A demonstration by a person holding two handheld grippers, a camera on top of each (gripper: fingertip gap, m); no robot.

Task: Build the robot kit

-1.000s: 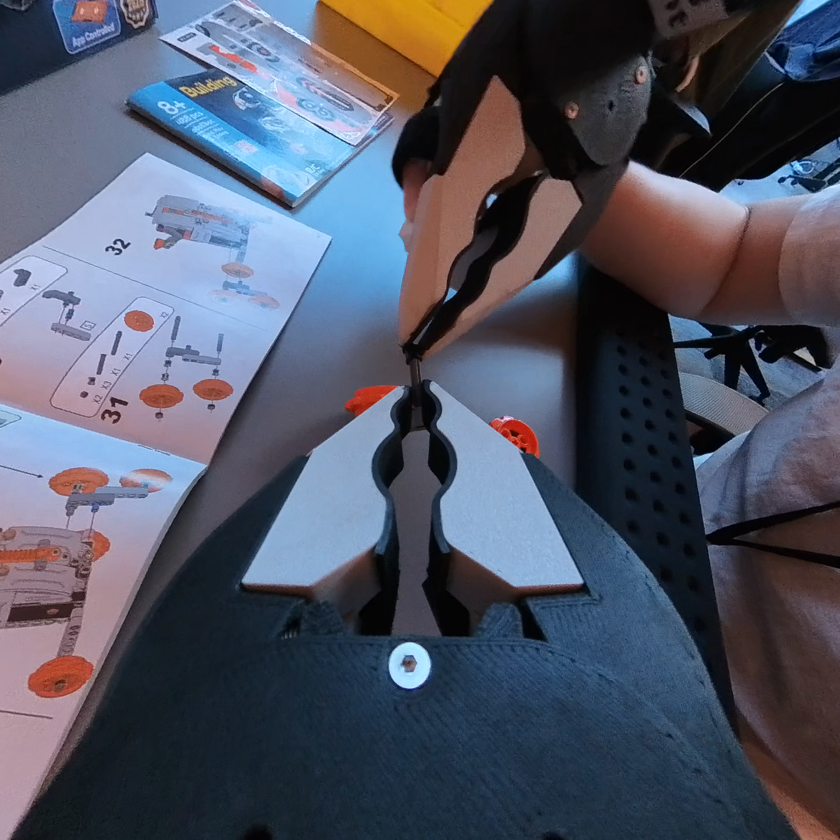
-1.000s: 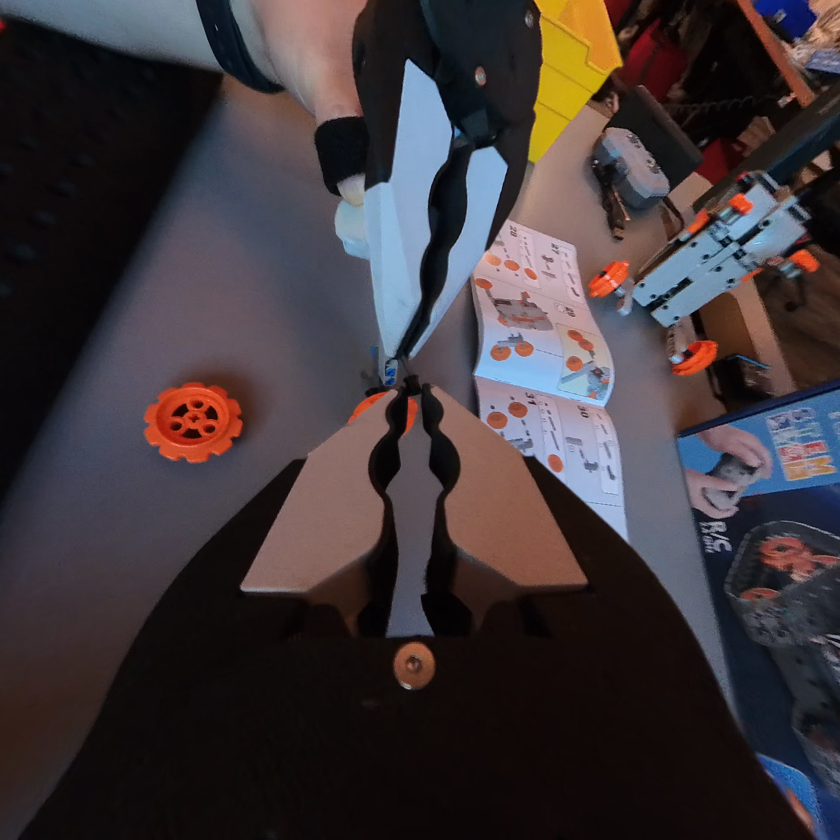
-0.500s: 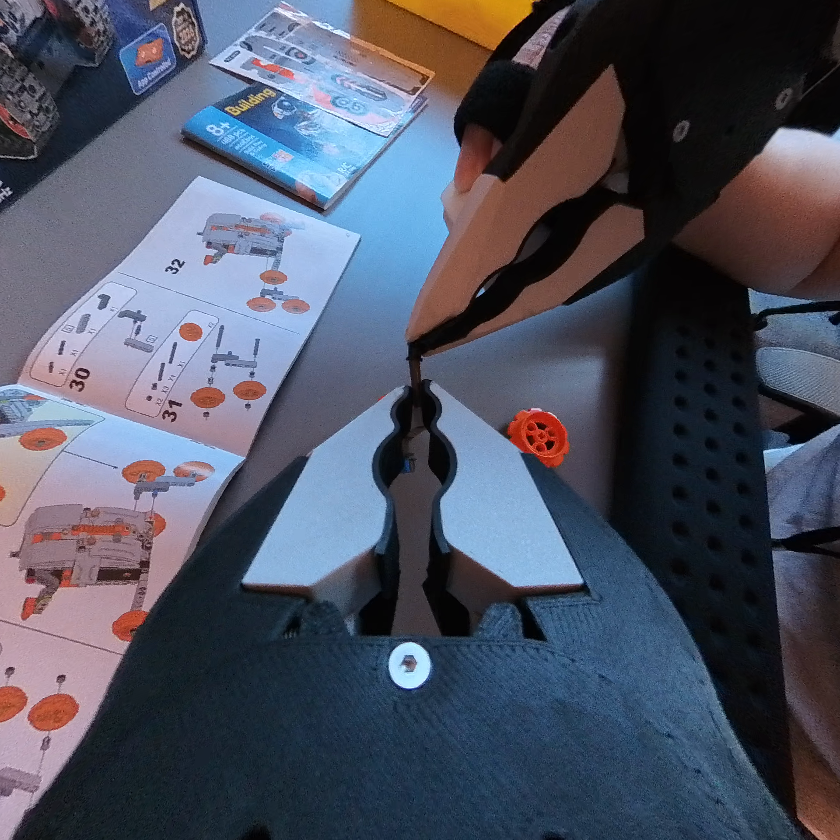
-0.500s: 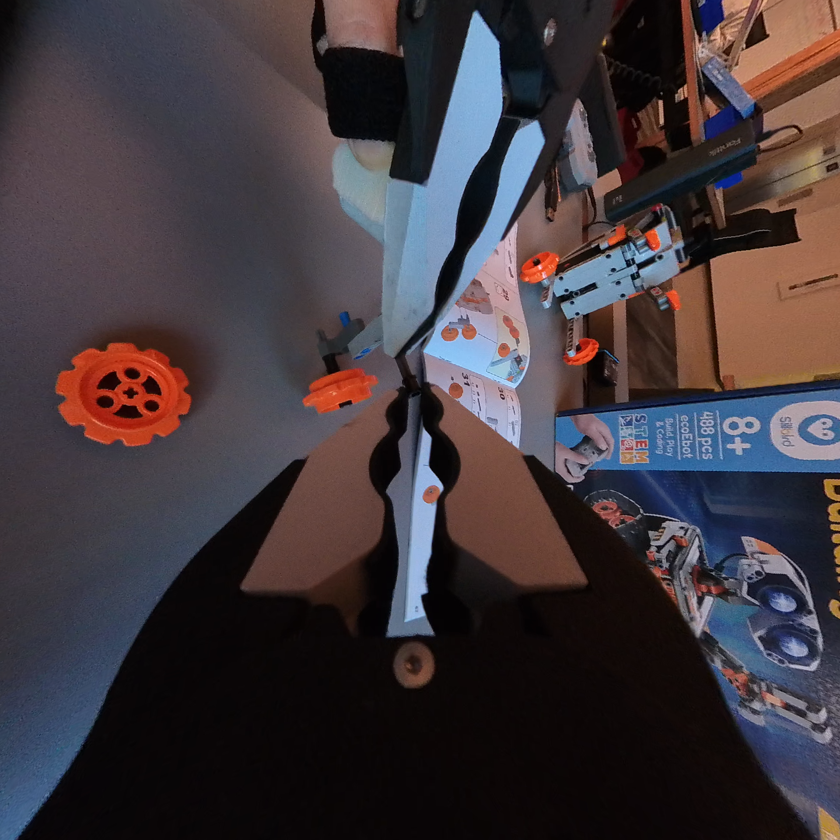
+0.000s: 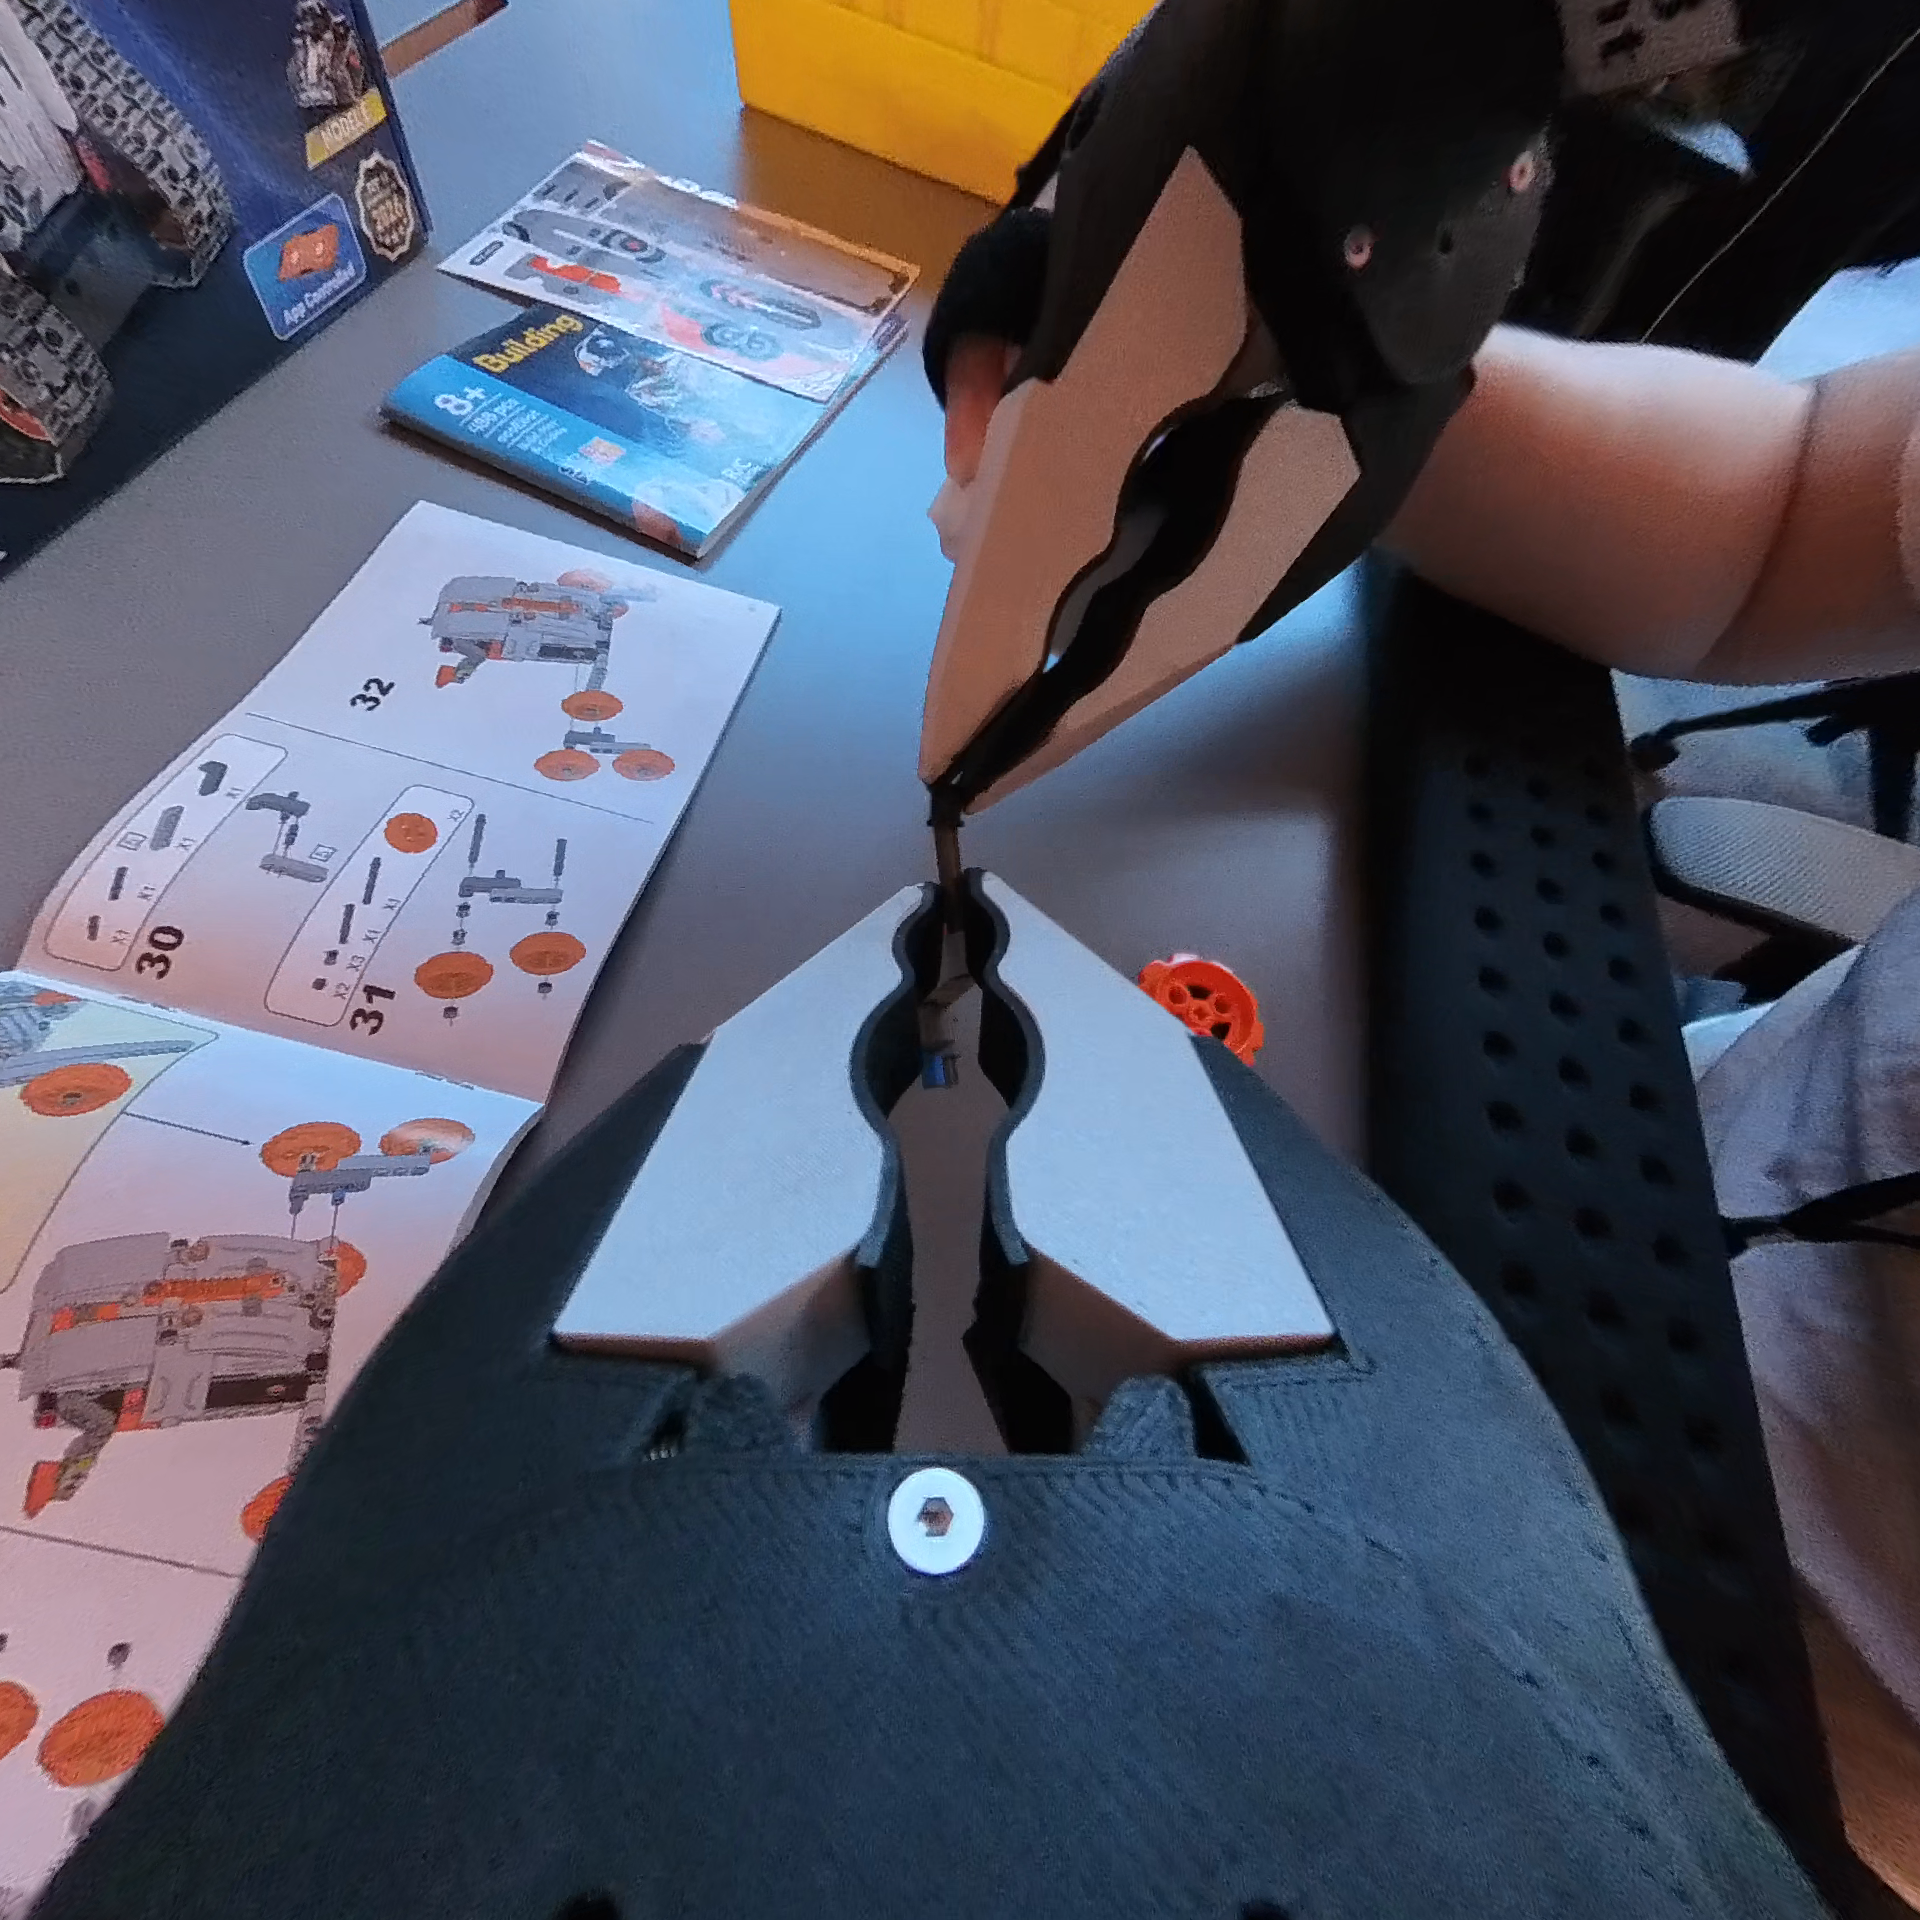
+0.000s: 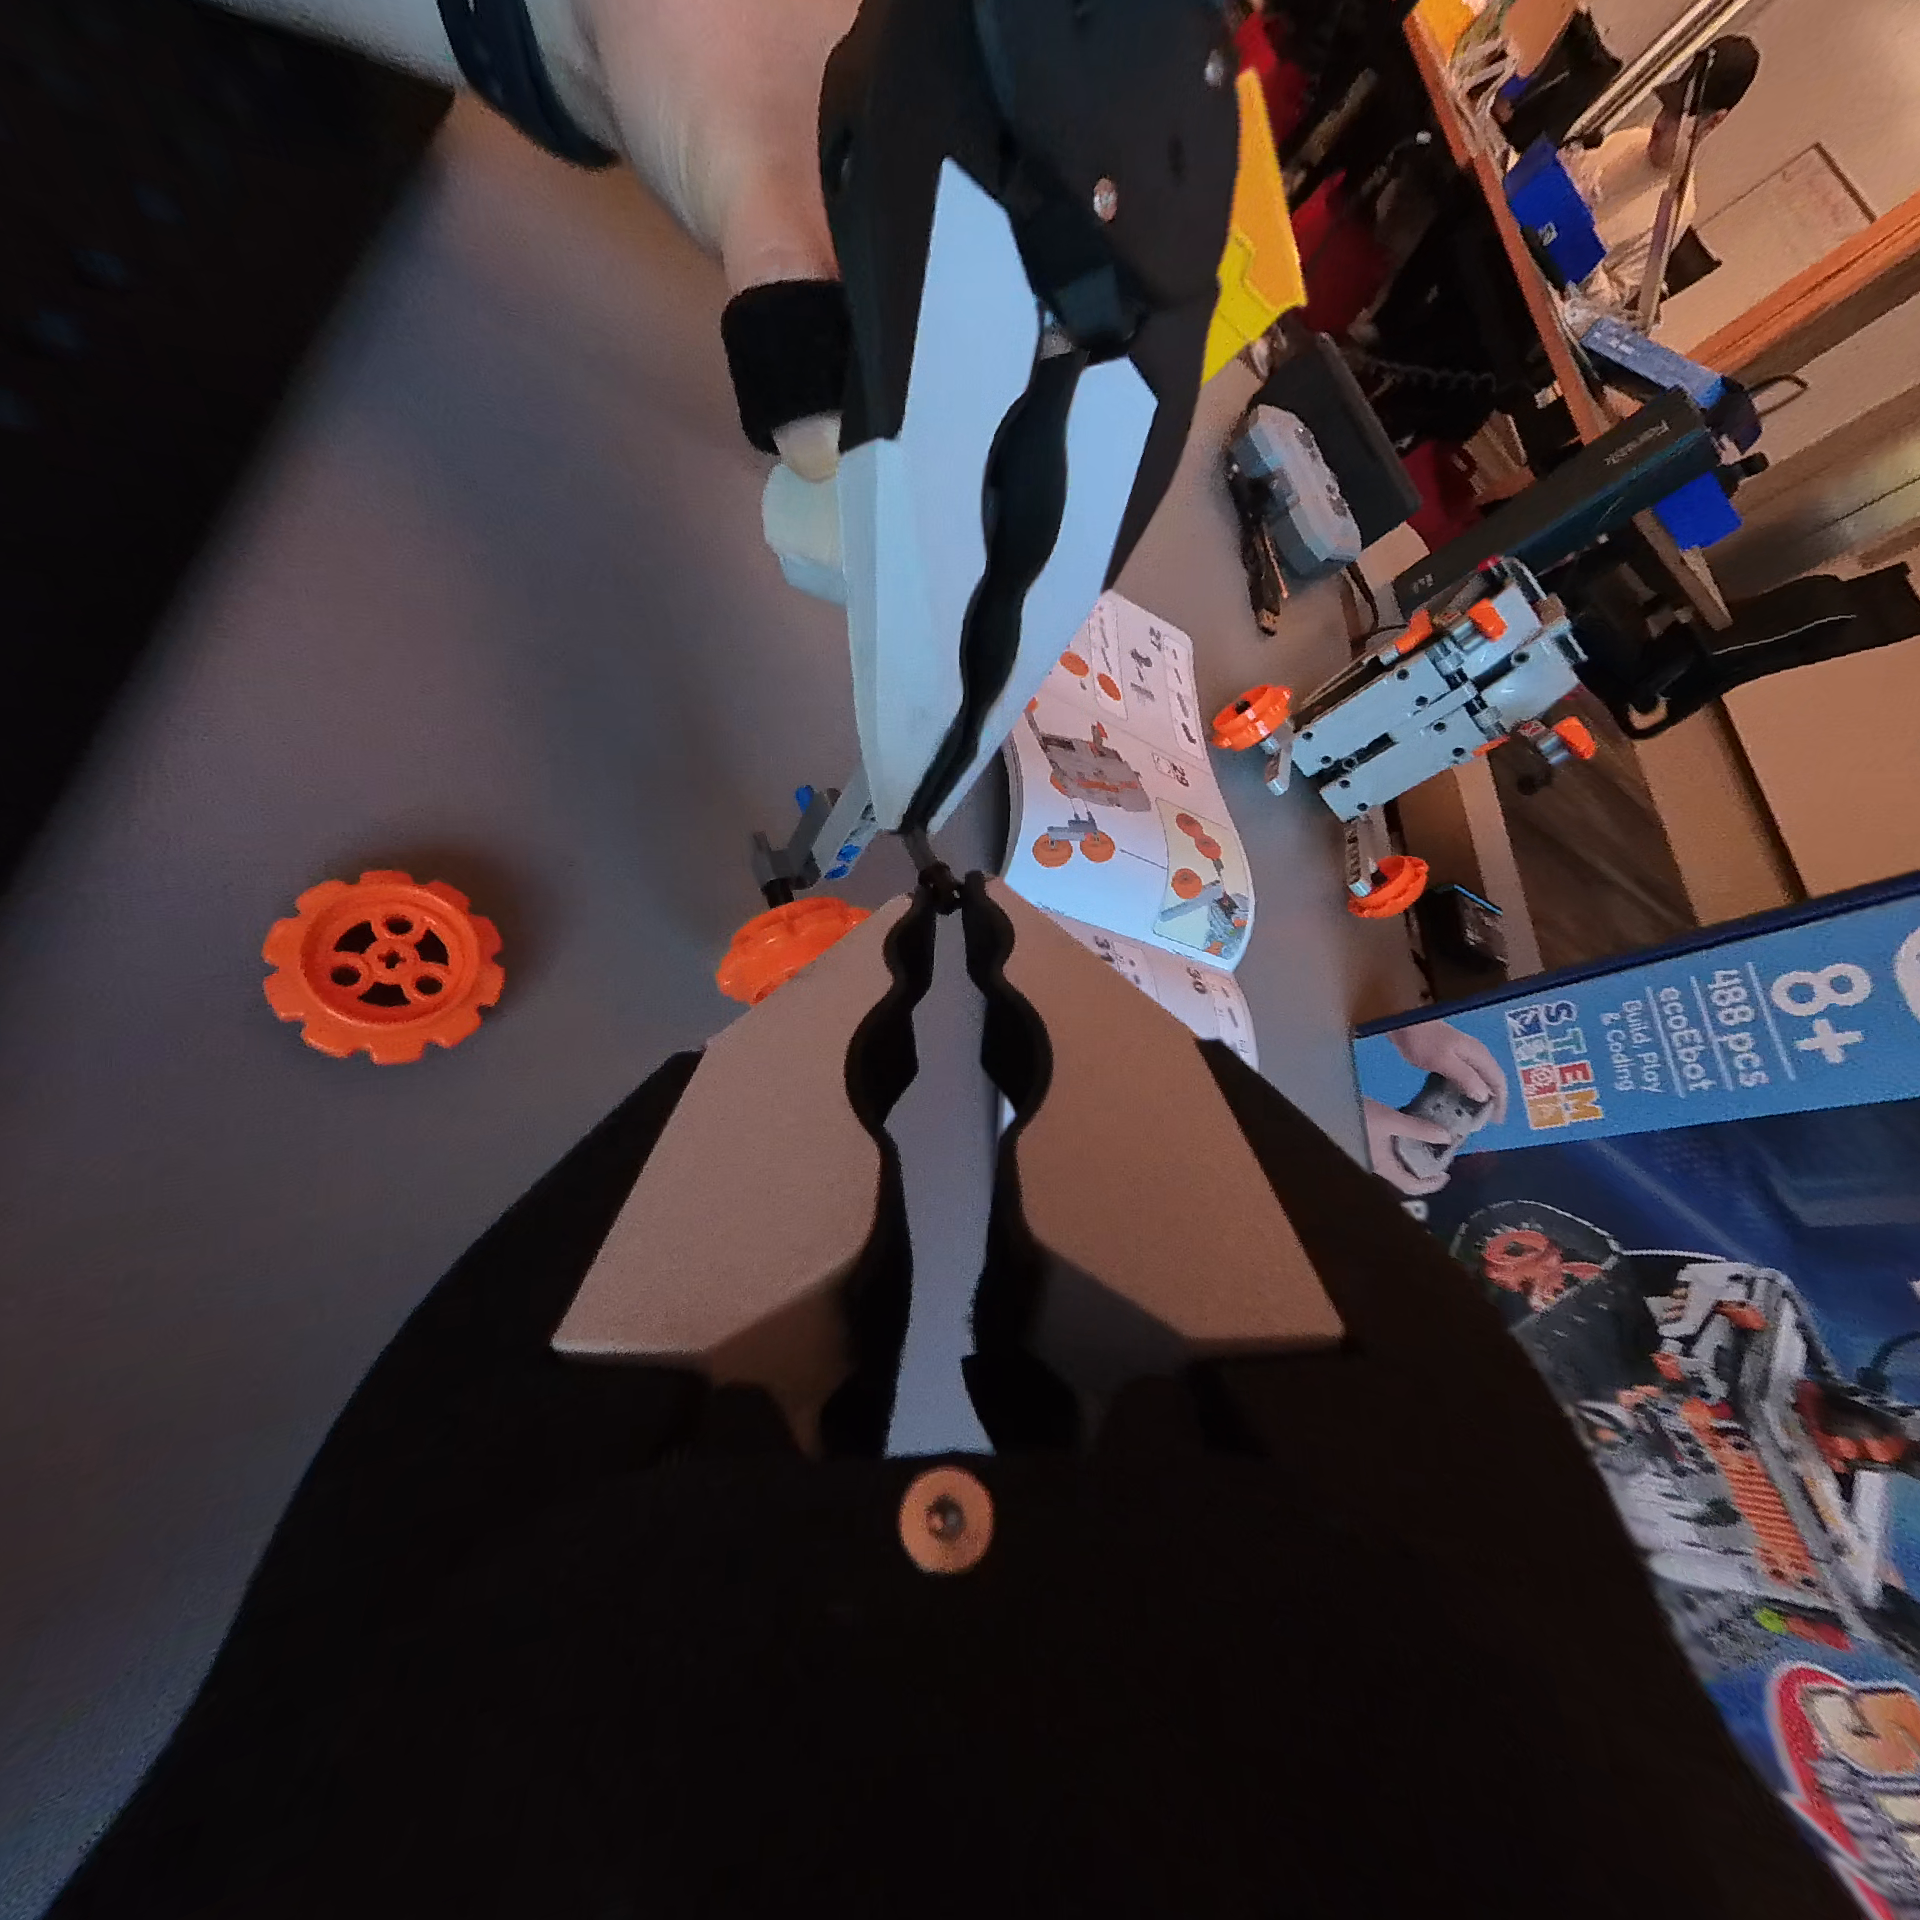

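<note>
Left gripper (image 5: 948, 906) is clenched on one end of a thin black axle (image 5: 948, 847); right gripper (image 6: 940, 896) is pinched on the other end, tip to tip, so the axle bridges the two noses above the table (image 5: 810, 582). Both grips are at the very fingertips, probably because the rod is too slim to seat deeper. Just past the right gripper's tips, slightly left, the axle's small subassembly hangs behind the left gripper's fingers – a grey connector with blue pins (image 6: 821, 831) and an orange wheel (image 6: 784, 945) (how they join is partly hidden). A loose orange gear wheel (image 6: 382, 966) lies flat on the table, well to the right gripper's left. The open instruction booklet (image 5: 416, 790) lies ahead-left of the left gripper, presumably for reference. Beyond the right gripper, right of its nose: the half-built grey model (image 6: 1434, 707) and, nearer, the kit box (image 6: 1662, 1049).
</note>
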